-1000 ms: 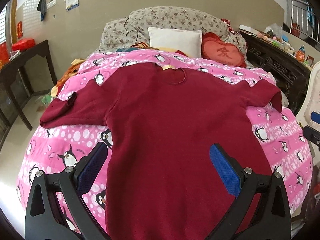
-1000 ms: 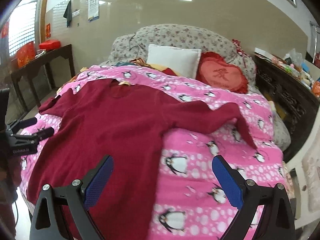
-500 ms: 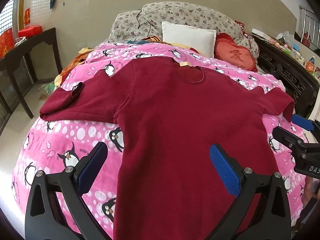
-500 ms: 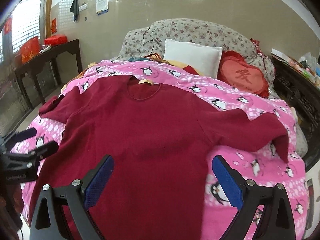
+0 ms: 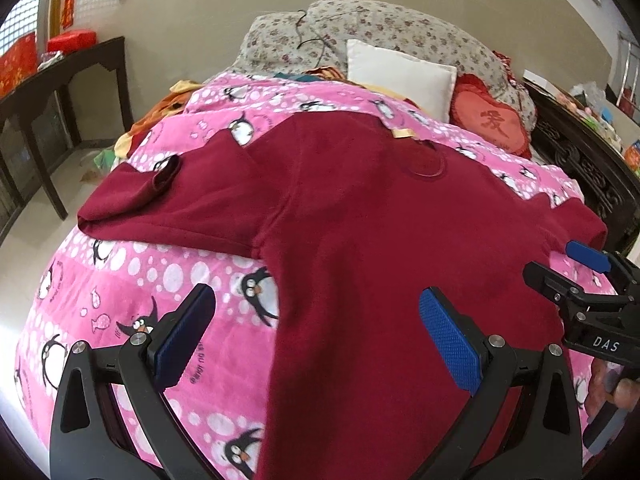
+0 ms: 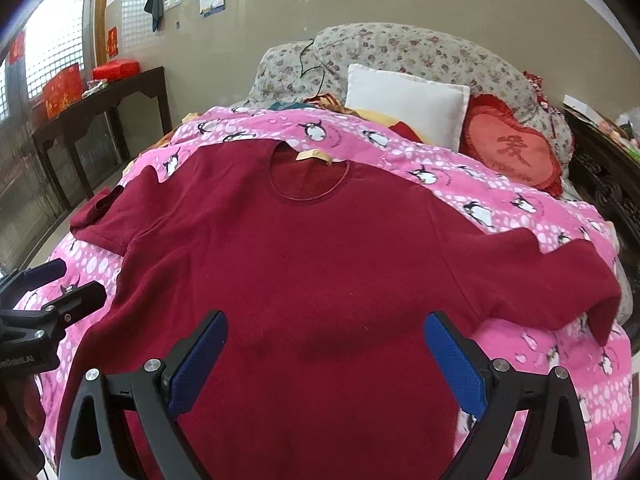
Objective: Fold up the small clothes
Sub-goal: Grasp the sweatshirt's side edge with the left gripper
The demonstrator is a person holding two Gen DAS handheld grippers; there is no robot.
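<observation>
Both views have swung left since a second ago, so the left claw and right claw, jaws apart, hover over the maroon sweater spread flat on the bed; I'd pinch one sleeve first.

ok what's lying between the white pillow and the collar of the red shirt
Mostly pink penguin blanket, plus bunched yellow and dark red cloth just below the white pillow. The right wrist view shows that stretch down to the red shirt collar.
</observation>
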